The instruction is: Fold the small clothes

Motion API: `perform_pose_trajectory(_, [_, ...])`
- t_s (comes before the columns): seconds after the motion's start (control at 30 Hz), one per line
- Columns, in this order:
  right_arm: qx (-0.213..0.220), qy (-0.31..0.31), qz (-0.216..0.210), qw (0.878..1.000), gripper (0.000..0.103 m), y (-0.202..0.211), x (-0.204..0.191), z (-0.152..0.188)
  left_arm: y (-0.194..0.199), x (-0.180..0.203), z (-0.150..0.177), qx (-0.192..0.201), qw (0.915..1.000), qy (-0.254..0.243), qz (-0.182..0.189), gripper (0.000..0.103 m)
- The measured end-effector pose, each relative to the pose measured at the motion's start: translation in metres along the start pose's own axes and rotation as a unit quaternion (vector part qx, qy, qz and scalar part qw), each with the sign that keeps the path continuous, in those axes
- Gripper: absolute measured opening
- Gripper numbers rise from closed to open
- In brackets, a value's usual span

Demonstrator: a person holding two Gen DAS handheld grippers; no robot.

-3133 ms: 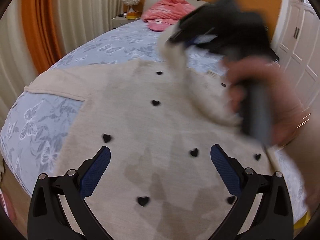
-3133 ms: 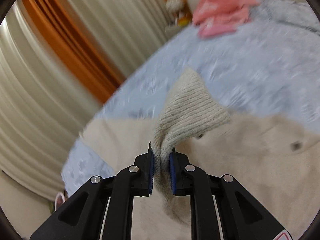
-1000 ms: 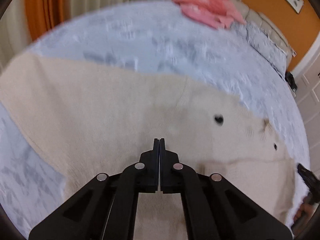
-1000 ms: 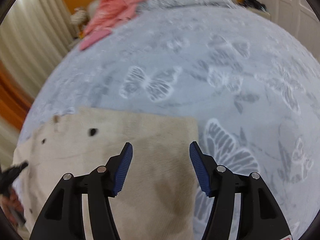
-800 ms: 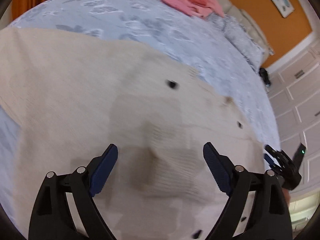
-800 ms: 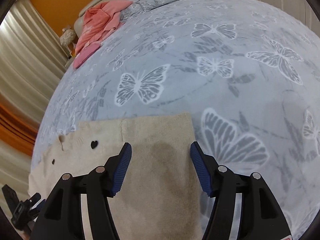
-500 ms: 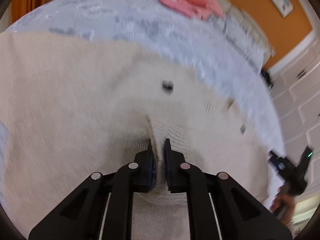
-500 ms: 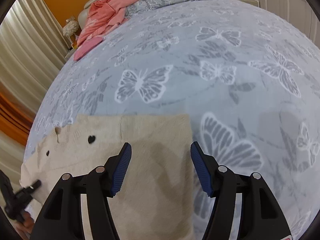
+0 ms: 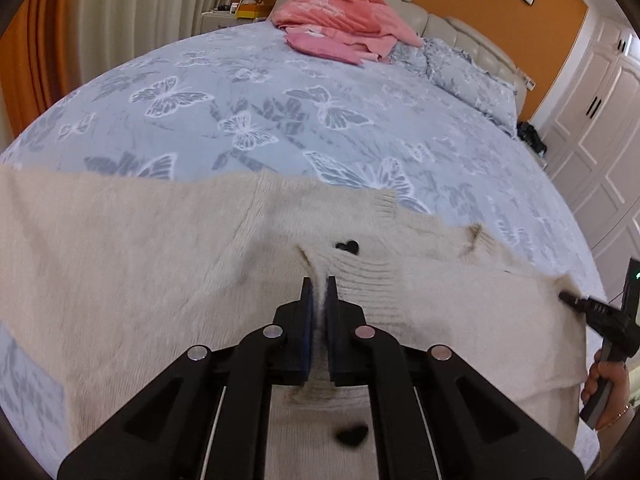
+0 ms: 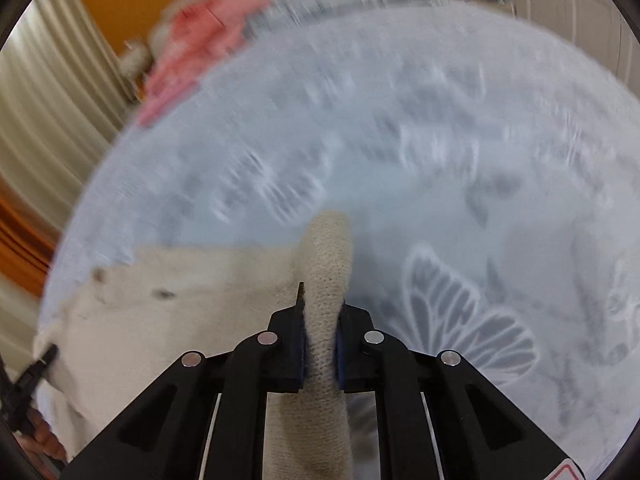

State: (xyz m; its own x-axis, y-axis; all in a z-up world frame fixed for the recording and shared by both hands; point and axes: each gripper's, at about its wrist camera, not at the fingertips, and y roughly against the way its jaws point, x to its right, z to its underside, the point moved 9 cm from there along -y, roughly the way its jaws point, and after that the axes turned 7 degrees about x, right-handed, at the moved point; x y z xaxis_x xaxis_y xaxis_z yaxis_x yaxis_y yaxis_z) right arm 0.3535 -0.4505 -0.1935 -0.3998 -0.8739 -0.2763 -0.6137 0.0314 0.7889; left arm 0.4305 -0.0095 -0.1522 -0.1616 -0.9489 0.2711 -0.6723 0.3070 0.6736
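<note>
I have my left gripper (image 9: 319, 294) pinched on the cream sweater (image 9: 160, 264) and my right gripper (image 10: 321, 322), just closing, clamped on its edge, so I can fold it evenly.

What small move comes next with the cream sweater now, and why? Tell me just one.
Probably lift both grippers together and carry the pinched edge over the body of the cream sweater. The left gripper is shut on a ridge of knit near a black heart; the right gripper, whose jaws have just been closing, is shut on a raised fold. The rest lies flat on the bedspread.
</note>
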Motion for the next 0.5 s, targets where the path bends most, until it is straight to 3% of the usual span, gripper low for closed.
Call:
perform_pose_trajectory(0.07, [0.009, -0.016, -0.012, 1.0, 0.015, 0.004, 0.004, -0.002, -0.018, -0.006, 0.01, -0.028, 0.9994, -0.005, -0.022, 0.005])
perform_pose_trajectory(0.1, [0.01, -0.032, -0.012, 0.999, 0.022, 0.013, 0.006, -0.004, -0.022, -0.007, 0.016, -0.035, 0.999, -0.01, -0.028, 0.006])
perform_pose_trajectory(0.2, [0.059, -0.017, -0.03, 0.998, 0.023, 0.062, -0.003, -0.008, -0.008, -0.011, 0.019, -0.023, 0.9995, -0.007, -0.022, 0.01])
perform_pose_trajectory(0.23, [0.07, 0.0, -0.029, 0.997, 0.023, 0.073, -0.006, -0.004, 0.002, -0.015, 0.019, -0.017, 0.9997, 0.009, -0.014, 0.011])
perform_pose_trajectory(0.27, [0.078, 0.026, -0.022, 0.996, 0.023, 0.083, -0.01, 0.005, 0.011, -0.021, 0.021, -0.011, 0.9996, 0.024, -0.008, 0.022])
perform_pose_trajectory(0.3, [0.057, 0.057, -0.012, 0.997, 0.025, 0.078, -0.013, 0.02, 0.024, -0.034, 0.024, -0.004, 0.9989, 0.046, -0.005, 0.038])
perform_pose_trajectory(0.37, [-0.01, 0.105, 0.024, 0.994, 0.026, 0.051, -0.009, 0.051, 0.043, -0.064, 0.027, 0.014, 0.9958, 0.088, -0.018, 0.045])
perform_pose_trajectory(0.4, [-0.01, 0.113, 0.029, 0.993, 0.03, 0.048, -0.007, 0.058, 0.051, -0.08, 0.026, 0.022, 0.9936, 0.107, -0.027, 0.047])
perform_pose_trajectory(0.5, [0.027, 0.077, 0.014, 0.997, 0.031, 0.081, -0.015, 0.049, 0.083, -0.163, 0.016, 0.058, 0.9735, 0.212, -0.063, 0.056])
